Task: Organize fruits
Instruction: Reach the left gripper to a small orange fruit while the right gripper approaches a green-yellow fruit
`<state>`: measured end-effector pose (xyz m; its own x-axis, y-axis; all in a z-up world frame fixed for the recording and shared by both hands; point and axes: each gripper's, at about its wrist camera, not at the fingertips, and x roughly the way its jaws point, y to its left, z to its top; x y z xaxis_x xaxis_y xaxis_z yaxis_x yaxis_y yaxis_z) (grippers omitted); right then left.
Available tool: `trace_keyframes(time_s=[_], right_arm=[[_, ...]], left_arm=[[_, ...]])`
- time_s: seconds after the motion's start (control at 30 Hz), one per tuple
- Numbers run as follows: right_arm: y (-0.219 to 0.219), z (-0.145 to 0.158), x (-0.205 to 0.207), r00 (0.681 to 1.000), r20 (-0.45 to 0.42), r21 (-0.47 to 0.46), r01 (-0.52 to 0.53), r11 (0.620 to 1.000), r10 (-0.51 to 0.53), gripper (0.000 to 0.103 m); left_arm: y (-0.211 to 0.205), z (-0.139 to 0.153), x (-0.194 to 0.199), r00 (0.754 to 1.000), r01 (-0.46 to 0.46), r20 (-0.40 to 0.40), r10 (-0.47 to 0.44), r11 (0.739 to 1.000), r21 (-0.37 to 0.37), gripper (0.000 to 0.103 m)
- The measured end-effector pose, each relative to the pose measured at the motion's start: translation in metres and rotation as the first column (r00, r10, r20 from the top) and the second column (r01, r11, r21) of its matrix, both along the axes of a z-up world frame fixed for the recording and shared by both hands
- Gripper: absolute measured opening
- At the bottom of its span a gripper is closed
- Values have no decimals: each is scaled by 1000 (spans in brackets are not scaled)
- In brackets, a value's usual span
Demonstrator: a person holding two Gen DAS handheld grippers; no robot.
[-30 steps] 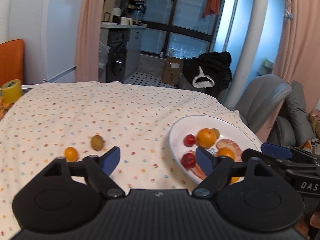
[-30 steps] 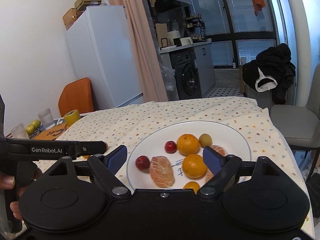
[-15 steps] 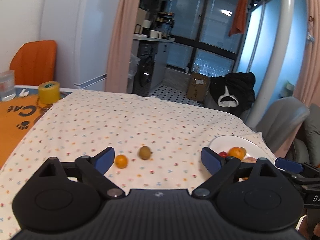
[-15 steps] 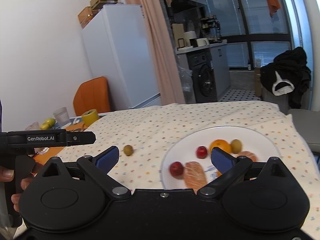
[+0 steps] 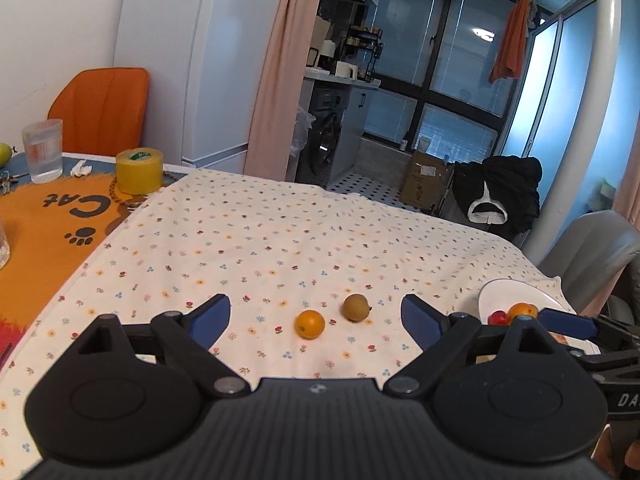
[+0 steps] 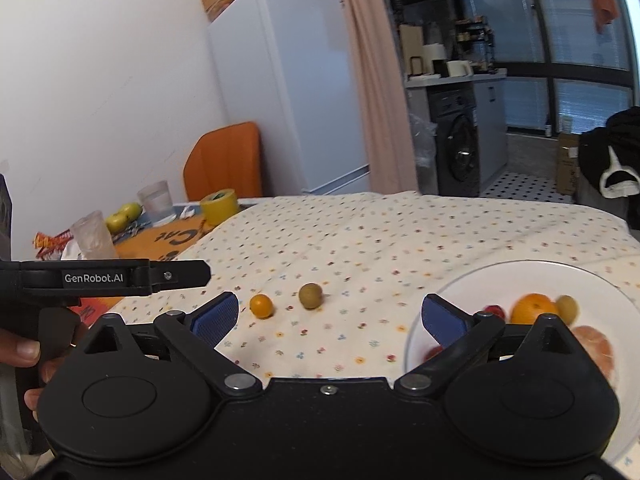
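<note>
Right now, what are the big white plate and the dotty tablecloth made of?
The round white plate looks like glazed ceramic or porcelain: its rim is smooth and faintly shiny. It could also be hard plastic; the look leaves that open. The cream tablecloth with small flower dots looks like thin woven cotton fabric with a matte surface, since it shows soft creases and drapes over the table edge.

Black plastic left gripper (image 5: 316, 316) and right gripper (image 6: 330, 316), blue finger pads, silver screws, white "GenRobot.AI" lettering.
</note>
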<state>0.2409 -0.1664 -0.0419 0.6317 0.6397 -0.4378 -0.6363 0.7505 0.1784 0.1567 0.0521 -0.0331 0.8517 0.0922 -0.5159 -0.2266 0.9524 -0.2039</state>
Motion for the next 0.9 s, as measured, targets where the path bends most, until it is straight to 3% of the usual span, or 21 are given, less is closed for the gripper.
trace_keyframes(time_s=[0.2,0.47,0.9], right_arm=[[20,-7,14,1000,-6,-49,-30,998,29,98],[35,-15,38,997,-39,-76,-68,995,65,87],[53,-22,67,993,-88,-118,-91,989,81,78]], left_arm=[[5,-11,12,1000,-3,-24,2,1000,-9,88],[9,-26,36,997,9,-80,-11,999,-34,62],[11,-47,73,985,27,-170,-37,998,-61,41]])
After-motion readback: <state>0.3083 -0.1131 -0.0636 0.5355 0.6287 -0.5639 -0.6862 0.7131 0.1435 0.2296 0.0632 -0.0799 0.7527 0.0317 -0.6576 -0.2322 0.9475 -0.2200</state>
